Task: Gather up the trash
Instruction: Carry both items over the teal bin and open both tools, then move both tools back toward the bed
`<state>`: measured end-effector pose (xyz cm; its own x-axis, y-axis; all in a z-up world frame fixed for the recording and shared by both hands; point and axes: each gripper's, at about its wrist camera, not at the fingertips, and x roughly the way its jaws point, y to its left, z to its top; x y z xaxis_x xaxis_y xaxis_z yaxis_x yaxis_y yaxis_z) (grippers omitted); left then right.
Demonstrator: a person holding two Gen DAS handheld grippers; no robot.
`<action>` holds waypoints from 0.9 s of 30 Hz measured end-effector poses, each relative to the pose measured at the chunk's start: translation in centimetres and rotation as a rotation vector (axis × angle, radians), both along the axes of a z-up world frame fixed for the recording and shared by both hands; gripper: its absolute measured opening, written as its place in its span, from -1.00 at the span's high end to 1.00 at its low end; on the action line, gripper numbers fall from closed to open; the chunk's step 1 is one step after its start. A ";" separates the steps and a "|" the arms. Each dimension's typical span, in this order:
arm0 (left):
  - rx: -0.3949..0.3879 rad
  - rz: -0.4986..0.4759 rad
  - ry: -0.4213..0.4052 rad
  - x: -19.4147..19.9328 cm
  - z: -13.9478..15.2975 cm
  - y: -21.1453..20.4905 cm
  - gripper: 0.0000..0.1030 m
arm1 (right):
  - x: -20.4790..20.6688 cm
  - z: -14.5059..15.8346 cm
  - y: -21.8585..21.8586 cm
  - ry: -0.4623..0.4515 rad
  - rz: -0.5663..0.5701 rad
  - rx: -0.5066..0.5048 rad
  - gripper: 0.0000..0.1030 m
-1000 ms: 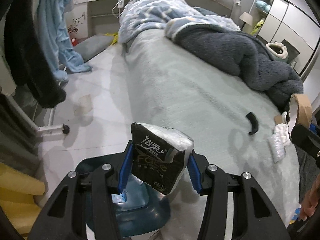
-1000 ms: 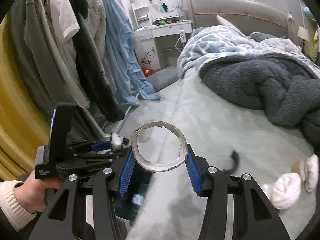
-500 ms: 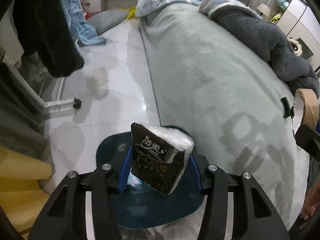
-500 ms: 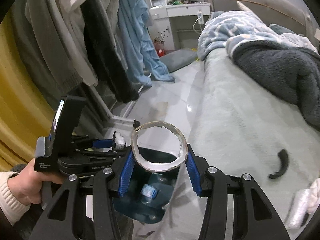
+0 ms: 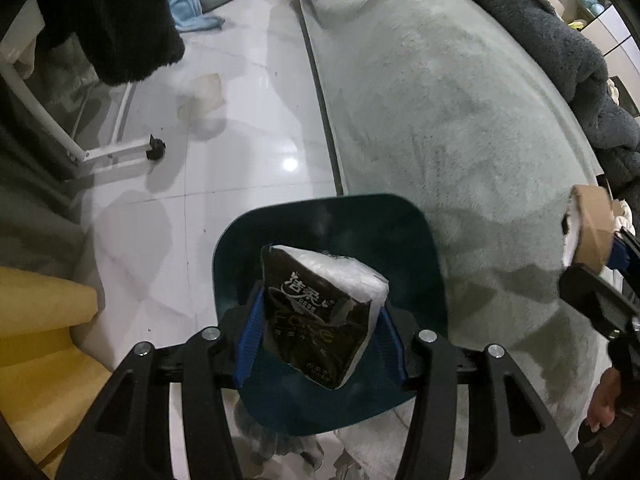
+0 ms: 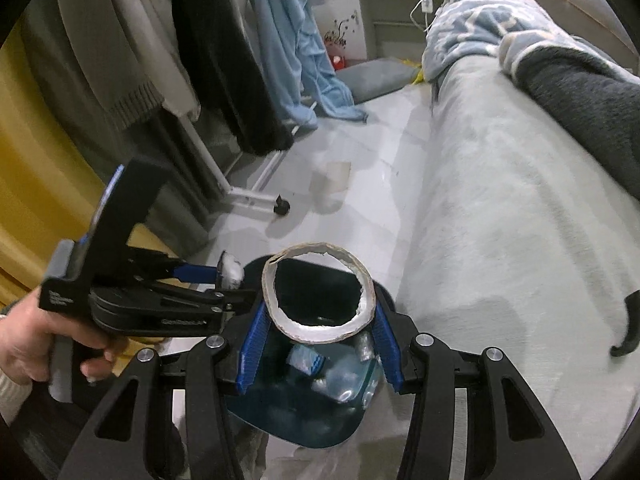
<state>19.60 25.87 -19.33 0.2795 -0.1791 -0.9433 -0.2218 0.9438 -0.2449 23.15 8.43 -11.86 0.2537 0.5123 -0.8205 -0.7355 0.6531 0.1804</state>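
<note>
My left gripper point(image 5: 320, 336) is shut on a black and white tissue pack point(image 5: 320, 312) and holds it right over the dark teal trash bin point(image 5: 328, 220) beside the bed. My right gripper point(image 6: 318, 336) is shut on a cardboard tape roll core point(image 6: 320, 294) above the same bin point(image 6: 296, 420), which holds plastic wrappers and a bottle. The left gripper point(image 6: 230, 276) shows at left in the right wrist view, and the roll point(image 5: 592, 232) at right in the left wrist view.
The bed with pale green cover point(image 5: 460, 120) lies to the right, with a dark grey blanket point(image 6: 580, 92) on it. A black curved object point(image 6: 628, 328) lies on the bed. A clothes rack with a wheeled foot point(image 5: 154, 152) and hanging clothes point(image 6: 224, 60) stand at left. Yellow curtain point(image 5: 36, 340) at lower left.
Both grippers have moved down and in over the bin, which now fills more of both views. Both still hold their items.
</note>
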 end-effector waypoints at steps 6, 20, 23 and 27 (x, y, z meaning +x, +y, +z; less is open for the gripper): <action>-0.005 -0.013 -0.006 -0.5 0.3 0.8 -0.37 | -0.5 -2.1 1.3 0.014 0.020 -0.062 0.03; 0.048 0.037 -0.210 -1.3 4.9 2.3 -0.67 | -2.3 -6.2 3.3 0.079 0.068 -0.185 0.02; 0.054 0.058 -0.277 -1.4 6.2 2.5 -0.72 | -2.5 -6.5 3.5 0.088 0.077 -0.198 0.02; 0.059 0.083 -0.362 -1.5 8.0 2.6 -0.77 | -2.7 -6.8 3.5 0.090 0.087 -0.208 0.01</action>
